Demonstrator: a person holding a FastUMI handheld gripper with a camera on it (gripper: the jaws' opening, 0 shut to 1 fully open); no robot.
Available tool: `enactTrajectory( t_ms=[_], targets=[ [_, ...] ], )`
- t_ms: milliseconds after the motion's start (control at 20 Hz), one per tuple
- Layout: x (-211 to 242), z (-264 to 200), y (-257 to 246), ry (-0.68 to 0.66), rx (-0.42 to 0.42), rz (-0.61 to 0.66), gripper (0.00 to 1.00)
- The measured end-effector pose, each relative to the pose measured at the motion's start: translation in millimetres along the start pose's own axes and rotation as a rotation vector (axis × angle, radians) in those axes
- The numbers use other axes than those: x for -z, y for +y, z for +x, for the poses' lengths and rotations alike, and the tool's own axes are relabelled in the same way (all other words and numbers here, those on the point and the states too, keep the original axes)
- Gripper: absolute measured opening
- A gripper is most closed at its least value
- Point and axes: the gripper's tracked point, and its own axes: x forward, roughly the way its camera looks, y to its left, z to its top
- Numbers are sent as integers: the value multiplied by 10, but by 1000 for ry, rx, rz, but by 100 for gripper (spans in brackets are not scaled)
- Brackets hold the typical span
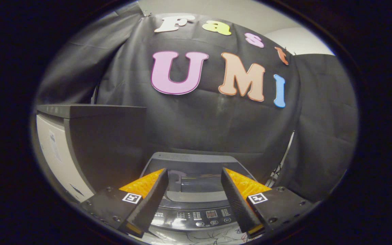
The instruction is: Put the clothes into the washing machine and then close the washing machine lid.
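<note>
The washing machine stands low ahead, seen from above its front edge. Its dark glass lid lies flat and shut, reflecting the booth wall. The control panel with buttons and a small display runs between my fingers near their bases. My gripper hovers above the lid, open, with nothing between its fingers. No clothes are in sight.
A tall dark grey cabinet with a white side panel stands left of the machine, higher than its top. Black cloth hangs behind and to the right. Cables run down behind the machine's right side.
</note>
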Motion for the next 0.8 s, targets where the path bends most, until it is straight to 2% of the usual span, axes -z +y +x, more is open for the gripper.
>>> enactTrajectory(
  t_ms=[300,700,800],
  targets=[
    [168,-348,-31,-5,4,4,97],
    [249,-732,192,-36,-46,-2,97],
    [296,-800,176,-36,-32,-12,97]
  ],
)
